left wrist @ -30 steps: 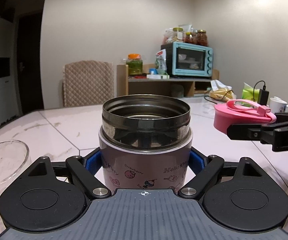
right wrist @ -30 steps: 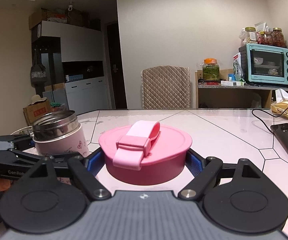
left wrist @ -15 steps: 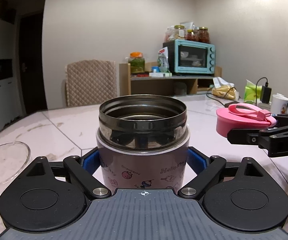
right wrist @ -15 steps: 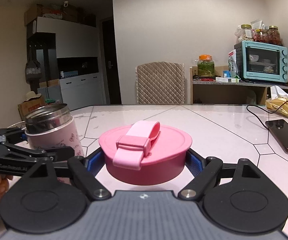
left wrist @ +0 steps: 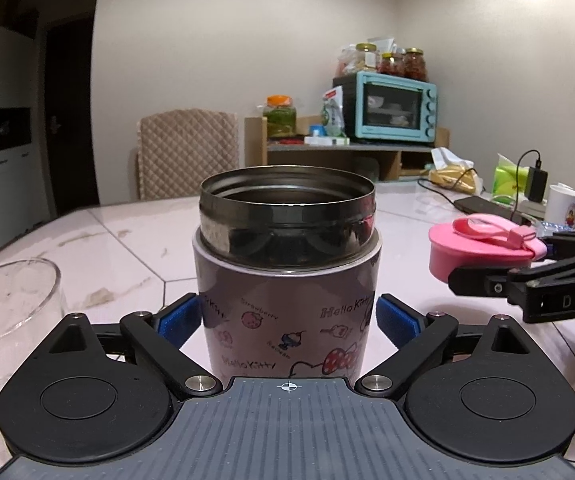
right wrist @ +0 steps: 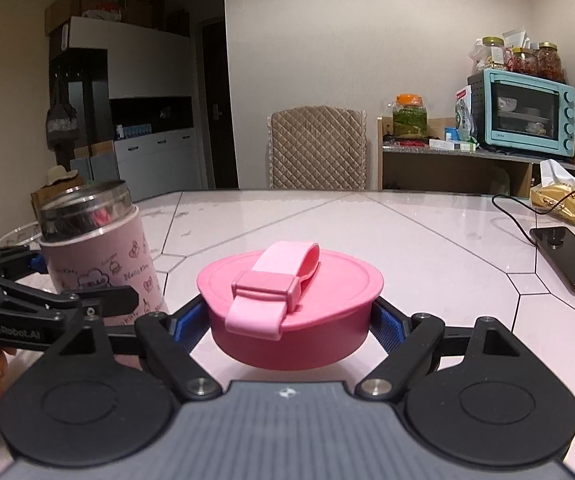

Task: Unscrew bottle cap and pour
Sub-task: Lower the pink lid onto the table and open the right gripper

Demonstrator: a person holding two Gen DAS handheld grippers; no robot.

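Observation:
A pink steel-rimmed jar [left wrist: 287,280] stands uncapped on the marble table, between the blue pads of my left gripper [left wrist: 287,320]. Those jaws are opening, and the pads sit just off the jar's sides. In the right wrist view the same jar [right wrist: 95,248] is at the left, with the left gripper's fingers [right wrist: 99,304] around its lower half. My right gripper [right wrist: 291,320] is shut on the pink screw cap [right wrist: 291,304], which has a strap handle and hangs just above the table. From the left wrist the cap [left wrist: 483,248] appears to the right of the jar.
A glass bowl [left wrist: 11,296] sits left of the jar. A phone on a cable [right wrist: 567,256], a mug [left wrist: 565,204] and tissue packs lie along the table's right side. A quilted chair [right wrist: 317,148] stands at the far edge. A hand shows at the left edge.
My left gripper's pads have spread away from the jar, which stays on the table. The right gripper keeps hold of the cap and has barely shifted.

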